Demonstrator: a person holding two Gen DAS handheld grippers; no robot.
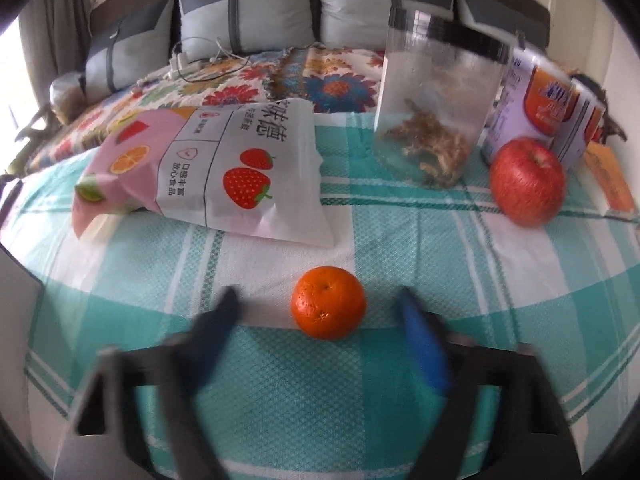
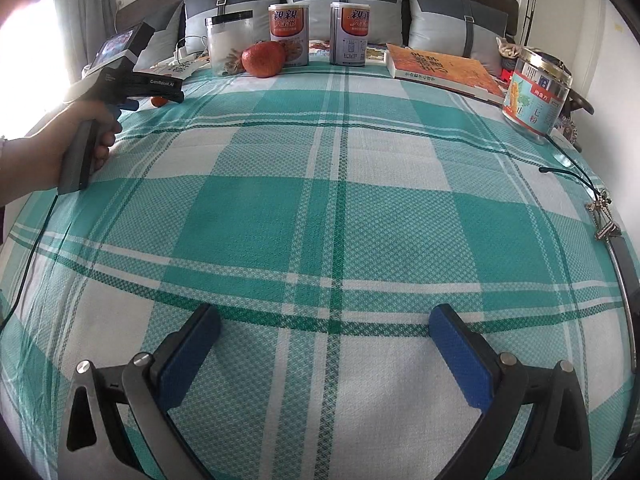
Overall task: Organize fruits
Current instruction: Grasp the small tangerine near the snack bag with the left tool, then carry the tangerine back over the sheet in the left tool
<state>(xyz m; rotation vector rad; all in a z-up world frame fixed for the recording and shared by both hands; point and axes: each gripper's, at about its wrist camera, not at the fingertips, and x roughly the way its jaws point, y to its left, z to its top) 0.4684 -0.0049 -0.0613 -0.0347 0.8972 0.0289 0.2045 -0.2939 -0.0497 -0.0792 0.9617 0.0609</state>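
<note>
A small orange mandarin (image 1: 329, 302) lies on the teal checked cloth (image 1: 400, 240), between the tips of my open left gripper (image 1: 318, 300), whose blurred blue pads do not touch it. A red apple (image 1: 527, 182) sits farther back on the right, next to two cans. In the right wrist view the apple (image 2: 262, 58) stands at the far end and the mandarin (image 2: 159, 101) peeks from behind the left gripper's body (image 2: 120, 80). My right gripper (image 2: 324, 320) is open and empty over the near cloth.
A strawberry-printed snack bag (image 1: 224, 176) lies left of a clear jar (image 1: 434, 96) holding dried bits. Two cans (image 2: 288, 34) (image 2: 349, 34), an orange book (image 2: 440, 66) and a glass jar (image 2: 536, 92) line the far and right sides. Keys and a cord (image 2: 600, 216) lie at right.
</note>
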